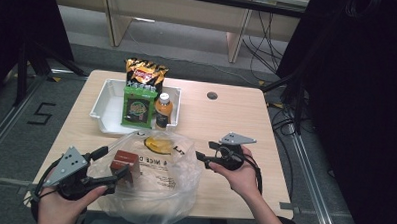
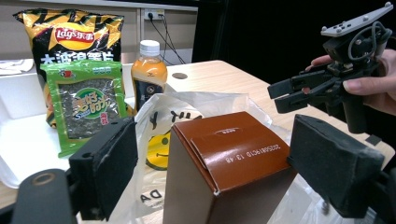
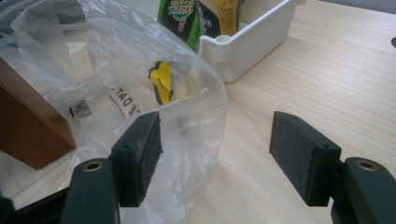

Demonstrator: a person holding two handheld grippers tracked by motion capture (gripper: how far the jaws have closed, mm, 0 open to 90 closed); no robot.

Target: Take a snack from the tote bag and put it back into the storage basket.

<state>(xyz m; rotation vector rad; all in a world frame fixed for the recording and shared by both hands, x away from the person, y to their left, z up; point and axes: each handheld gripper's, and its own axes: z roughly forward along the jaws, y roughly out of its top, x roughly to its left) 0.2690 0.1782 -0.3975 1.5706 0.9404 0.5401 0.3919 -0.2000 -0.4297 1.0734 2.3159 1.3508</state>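
Brown carton (image 1: 125, 165) upright on the near-left part of the desk (image 1: 236, 118), standing inside the mouth of a clear plastic bag (image 1: 156, 190) that spreads around it toward the near edge. Long axis vertical; top flap closed and printed with a date code, one corner turned toward the left gripper's camera. Seemingly set down already, a gap showing at each side face.

Left gripper (image 1: 109, 176) directly on it — jaws spread wide to either side of the carton in the left gripper view, neither pad pressing, so nothing pinched. Carton straight ahead of those jaws and between them, close in. Clearly the nearer hand; a straight pull back toward the near-left edge likely needed to clear the carton without tipping it or dragging the bag film.

Right gripper (image 1: 201, 155) held off to the right of the bag, pointing left toward it, jaws spread and empty. From its own camera, left pad just at the bag's crumpled rim, right pad over bare wood; carton farther off at the left, beyond the film. Contact with the rim hard to judge.

Beyond the bag, a white tray (image 1: 102, 103) at the far-left of the desk, carrying a crisp packet (image 1: 146, 72) at the back, a green seaweed pack (image 1: 138, 108) leaning in front of it, and an orange-labelled bottle (image 1: 162, 111) just beside — probably next for bagging, well apart from both hands.
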